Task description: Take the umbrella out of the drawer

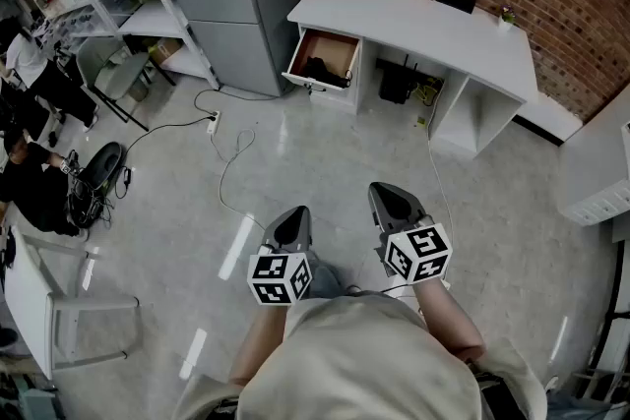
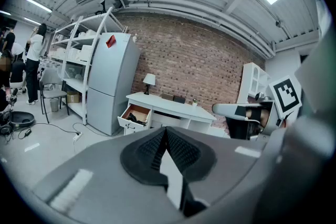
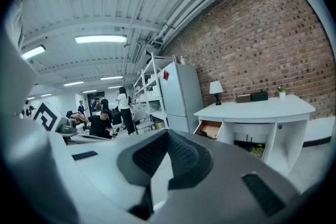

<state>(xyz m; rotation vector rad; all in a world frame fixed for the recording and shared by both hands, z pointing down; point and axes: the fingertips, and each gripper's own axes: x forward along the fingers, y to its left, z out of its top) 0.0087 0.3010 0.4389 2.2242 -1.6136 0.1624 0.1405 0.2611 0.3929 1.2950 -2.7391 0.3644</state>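
Your left hand-held gripper (image 1: pixel 292 219) and right hand-held gripper (image 1: pixel 392 200) are both clenched, holding nothing, well apart from the open wooden drawer (image 1: pixel 333 47) under the smooth white tabletop (image 1: pixel 413 15). A dark lumpy thing, likely the umbrella (image 1: pixel 317 71), is lying inside. The thin floor cable (image 1: pixel 222 180) could be catching your foot while you are walking over.

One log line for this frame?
stage: before reach | left gripper: shut, empty | right gripper: shut, empty | drawer: open, dark object inside, not reached
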